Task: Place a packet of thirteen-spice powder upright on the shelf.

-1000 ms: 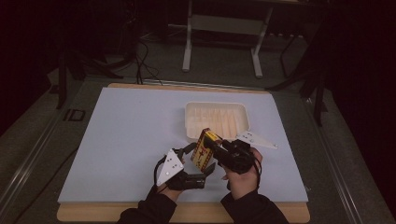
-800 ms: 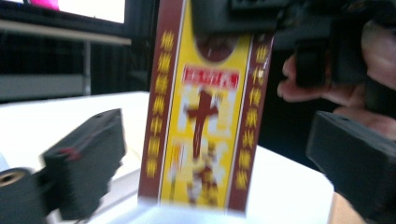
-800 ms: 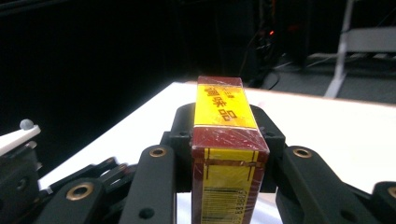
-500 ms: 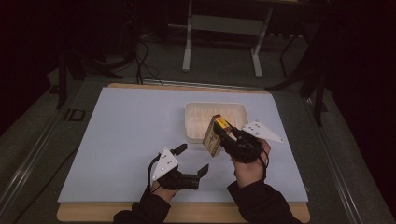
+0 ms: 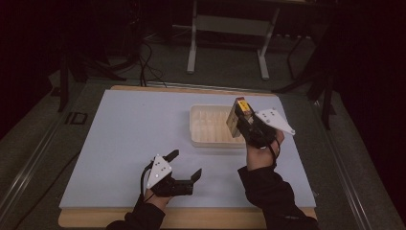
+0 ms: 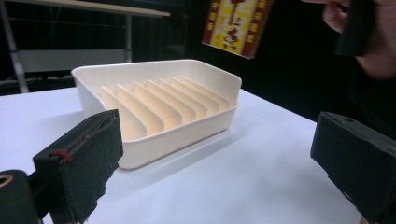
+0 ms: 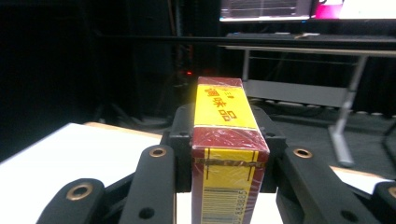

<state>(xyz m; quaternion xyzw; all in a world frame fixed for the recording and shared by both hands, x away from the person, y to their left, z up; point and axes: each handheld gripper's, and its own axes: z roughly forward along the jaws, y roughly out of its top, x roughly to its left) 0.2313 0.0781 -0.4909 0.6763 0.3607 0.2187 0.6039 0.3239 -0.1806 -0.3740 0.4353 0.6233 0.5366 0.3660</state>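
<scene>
While the left gripper [image 5: 184, 165] sits low near the table's front edge, jaws spread wide and empty, the right gripper [image 5: 243, 125] has carried the yellow-and-red box [image 5: 238, 116] forward, up from beside its partner a second ago. Clamped tight, the box now hangs over the ribbed cream tray [image 5: 207, 125], so a drop-in looks imminent.

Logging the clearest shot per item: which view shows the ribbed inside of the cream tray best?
The left gripper view: the tray sits close, its raised ribs lit and countable. The high view shows the tray small and washed out, its right end behind the right tongs and their yellow and red box.
</scene>
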